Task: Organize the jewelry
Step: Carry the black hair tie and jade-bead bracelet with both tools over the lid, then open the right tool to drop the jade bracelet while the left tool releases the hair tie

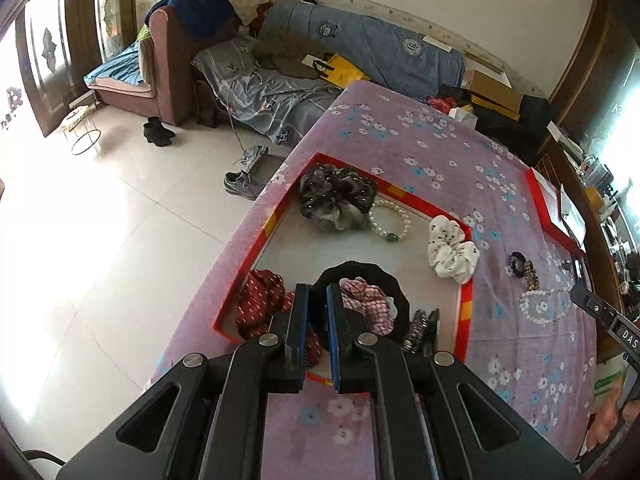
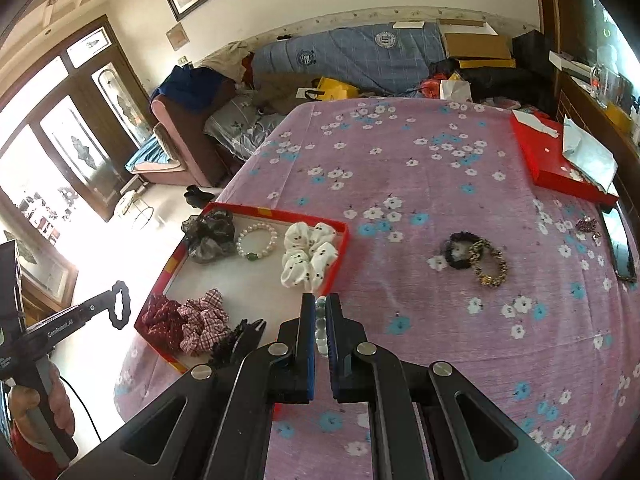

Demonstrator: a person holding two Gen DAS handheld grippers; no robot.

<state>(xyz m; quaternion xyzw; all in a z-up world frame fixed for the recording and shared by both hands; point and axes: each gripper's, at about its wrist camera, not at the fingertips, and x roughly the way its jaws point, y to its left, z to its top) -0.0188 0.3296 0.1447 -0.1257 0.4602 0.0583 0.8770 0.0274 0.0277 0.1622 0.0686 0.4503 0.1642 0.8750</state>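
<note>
Your left gripper (image 1: 317,294) clamps a black hair ring (image 1: 360,276) above the red tray (image 2: 256,211). Your right gripper (image 2: 320,304) pinches a clear bead bracelet (image 2: 321,326) over the pink floral tablecloth (image 2: 420,168). Beyond the table stand a cluttered sofa (image 1: 360,44) and glazed doors (image 2: 80,152).
</note>
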